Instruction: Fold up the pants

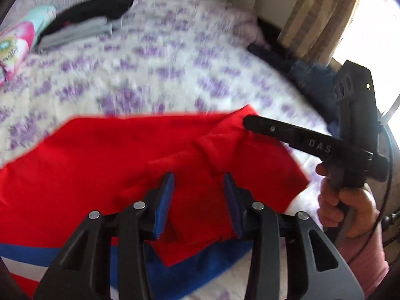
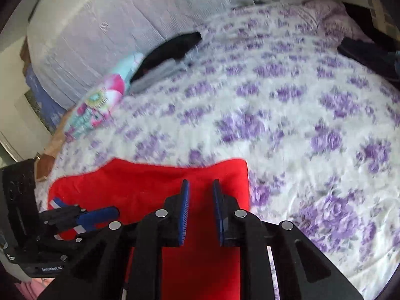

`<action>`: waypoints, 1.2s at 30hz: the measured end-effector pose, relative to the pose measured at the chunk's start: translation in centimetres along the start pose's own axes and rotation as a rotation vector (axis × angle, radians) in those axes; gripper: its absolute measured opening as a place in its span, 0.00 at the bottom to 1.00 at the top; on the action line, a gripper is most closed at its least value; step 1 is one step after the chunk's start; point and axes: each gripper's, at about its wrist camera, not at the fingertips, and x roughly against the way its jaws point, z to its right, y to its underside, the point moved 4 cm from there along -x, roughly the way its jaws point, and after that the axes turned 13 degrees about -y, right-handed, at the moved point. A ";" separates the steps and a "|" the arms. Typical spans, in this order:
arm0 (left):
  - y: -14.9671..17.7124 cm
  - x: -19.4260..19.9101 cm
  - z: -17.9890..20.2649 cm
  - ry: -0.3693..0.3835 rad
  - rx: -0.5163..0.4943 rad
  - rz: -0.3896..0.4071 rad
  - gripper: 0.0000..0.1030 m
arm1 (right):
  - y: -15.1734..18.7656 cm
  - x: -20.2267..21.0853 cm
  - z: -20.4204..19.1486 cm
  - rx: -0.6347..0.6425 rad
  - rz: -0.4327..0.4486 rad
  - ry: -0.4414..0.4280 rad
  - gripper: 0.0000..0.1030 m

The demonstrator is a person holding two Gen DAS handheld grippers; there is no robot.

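Red pants (image 1: 130, 155) with blue and white side stripes lie partly folded on a bed with a purple-flowered cover (image 1: 155, 57). My left gripper (image 1: 197, 182) is open just above a rumpled fold of the red cloth and holds nothing. The right gripper (image 1: 252, 122) shows from the side at the pants' far right corner. In the right wrist view my right gripper (image 2: 201, 187) is open over the red pants (image 2: 150, 185) near their right edge, empty. The left gripper (image 2: 100, 215) sits at the left over the striped edge.
A stack of folded clothes, black and grey (image 1: 82, 25), lies at the back left beside a bright flowered pillow (image 1: 17, 42). Dark clothes and jeans (image 1: 310, 75) lie at the bed's right edge by a curtain (image 1: 317, 15). White cushions (image 2: 100, 25) stand behind.
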 end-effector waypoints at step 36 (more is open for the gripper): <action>1.6 1.6 0.8 -0.126 -0.078 0.153 0.50 | 5.8 5.5 -0.5 -0.106 0.241 -0.149 0.71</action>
